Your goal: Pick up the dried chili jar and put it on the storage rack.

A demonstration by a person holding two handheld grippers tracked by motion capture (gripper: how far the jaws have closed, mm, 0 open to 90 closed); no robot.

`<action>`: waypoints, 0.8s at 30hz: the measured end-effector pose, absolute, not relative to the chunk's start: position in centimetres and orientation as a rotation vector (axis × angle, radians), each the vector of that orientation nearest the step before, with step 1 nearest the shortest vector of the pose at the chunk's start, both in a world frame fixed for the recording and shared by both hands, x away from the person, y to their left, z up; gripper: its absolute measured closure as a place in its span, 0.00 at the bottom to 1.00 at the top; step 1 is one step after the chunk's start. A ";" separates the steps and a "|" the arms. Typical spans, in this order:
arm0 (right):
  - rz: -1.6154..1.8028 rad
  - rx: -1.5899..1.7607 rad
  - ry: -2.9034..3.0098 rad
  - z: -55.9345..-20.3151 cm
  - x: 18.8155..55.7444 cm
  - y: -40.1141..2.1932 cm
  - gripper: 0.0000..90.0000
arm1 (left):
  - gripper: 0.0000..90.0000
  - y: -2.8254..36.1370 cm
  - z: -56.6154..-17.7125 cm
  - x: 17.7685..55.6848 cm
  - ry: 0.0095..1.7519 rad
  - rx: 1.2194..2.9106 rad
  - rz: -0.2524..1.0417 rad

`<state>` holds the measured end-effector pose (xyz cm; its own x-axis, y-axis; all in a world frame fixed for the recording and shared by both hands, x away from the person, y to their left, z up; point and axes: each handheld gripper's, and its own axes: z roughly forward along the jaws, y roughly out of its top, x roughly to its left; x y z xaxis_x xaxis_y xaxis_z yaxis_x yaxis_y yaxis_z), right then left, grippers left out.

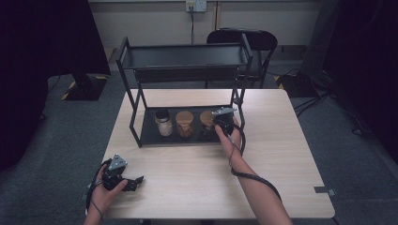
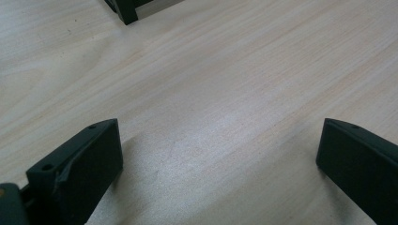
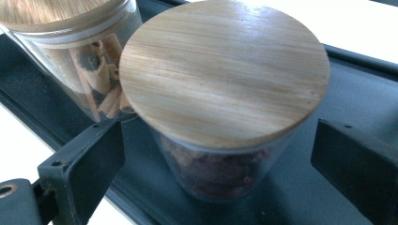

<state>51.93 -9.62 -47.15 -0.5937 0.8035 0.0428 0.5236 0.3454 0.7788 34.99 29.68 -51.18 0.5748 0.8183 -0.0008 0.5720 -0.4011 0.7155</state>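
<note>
Three jars stand in a row on the lower tray (image 1: 149, 136) of a black two-tier rack. The rightmost jar (image 1: 206, 119) has a round wooden lid (image 3: 225, 70) and dark red contents. My right gripper (image 3: 218, 154) is open, one jaw on each side of this jar's glass with a gap on both sides. The middle jar (image 3: 89, 70) holds cinnamon sticks and touches it on the left. A dark-lidded jar (image 1: 162, 123) with pale contents stands at the tray's left. My left gripper (image 1: 133, 182) rests open on the table's near left, with bare wood between its jaws (image 2: 218, 154).
The rack's upper shelf (image 1: 183, 56) overhangs the jars, and its posts (image 1: 240, 101) stand close to my right hand. A black chair (image 1: 244, 37) is behind the wooden table (image 1: 197, 178). A rack foot (image 2: 126, 10) lies ahead of the left gripper.
</note>
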 end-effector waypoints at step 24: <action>1.158 1.154 2.263 -46.4 49.8 -9.4 0.02 | 0.00 29.7 -51.2 35.0 1.102 2.125 0.464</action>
<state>49.75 -9.40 -46.38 -0.6079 0.7921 0.0549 0.5081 0.3349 0.7935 35.01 29.67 -51.18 0.5758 0.8176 0.0001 0.5712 -0.4023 0.7154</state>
